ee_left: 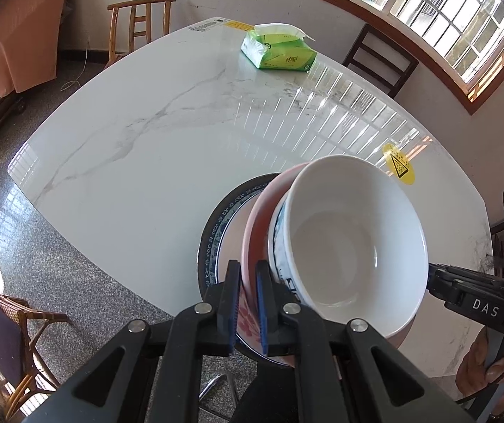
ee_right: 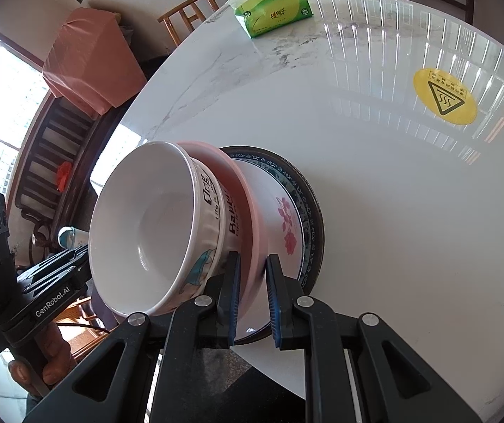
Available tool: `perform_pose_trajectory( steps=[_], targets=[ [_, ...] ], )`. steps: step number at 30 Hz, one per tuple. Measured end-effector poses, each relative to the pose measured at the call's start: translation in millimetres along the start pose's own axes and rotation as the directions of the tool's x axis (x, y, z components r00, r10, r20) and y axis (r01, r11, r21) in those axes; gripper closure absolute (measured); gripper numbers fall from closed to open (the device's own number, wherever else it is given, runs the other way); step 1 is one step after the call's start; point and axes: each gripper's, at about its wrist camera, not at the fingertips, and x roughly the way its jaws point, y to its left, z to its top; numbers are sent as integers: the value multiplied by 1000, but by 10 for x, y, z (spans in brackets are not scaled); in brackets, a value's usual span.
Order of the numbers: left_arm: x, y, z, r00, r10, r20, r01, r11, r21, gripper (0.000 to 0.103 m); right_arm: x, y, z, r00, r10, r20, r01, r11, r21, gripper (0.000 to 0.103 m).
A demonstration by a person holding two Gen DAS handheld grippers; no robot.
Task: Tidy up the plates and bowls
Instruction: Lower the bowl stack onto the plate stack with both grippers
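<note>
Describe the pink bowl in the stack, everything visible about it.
The pink bowl is glossy, ceramic by its look, with a wide flared pink rim and a white outer wall bearing pink flowers. It sits tilted in the middle of the stack: the white printed bowl nests inside it, and the blue-patterned plate lies beneath, near the marble table's edge. The left tongs clamp its rim on one side; the right tongs straddle the rim opposite, though contact there is unclear.
</note>
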Motion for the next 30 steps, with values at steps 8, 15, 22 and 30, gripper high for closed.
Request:
perform_pose_trajectory(
  steps=[8,15,22,30],
  targets=[
    [-15,-17,-37,1000,8,27,-9,1000,18,95,-7,32,-23,1000,-16,18,16,1000,-18,88],
    [-36,-65,-83,997,35,70,-38,998,46,95,-28,26,-56,999,-16,33,17,1000,-20,87],
    [-51,-100,-137,992,59,114,-67,995,68,95,-38,38,-83,998,-23,54,25,999,-33,87],
    [-58,-136,-189,982,90,169,-106,990,91,94,-52,75,-99,996,-46,78,51,997,-59,87]
  ],
)
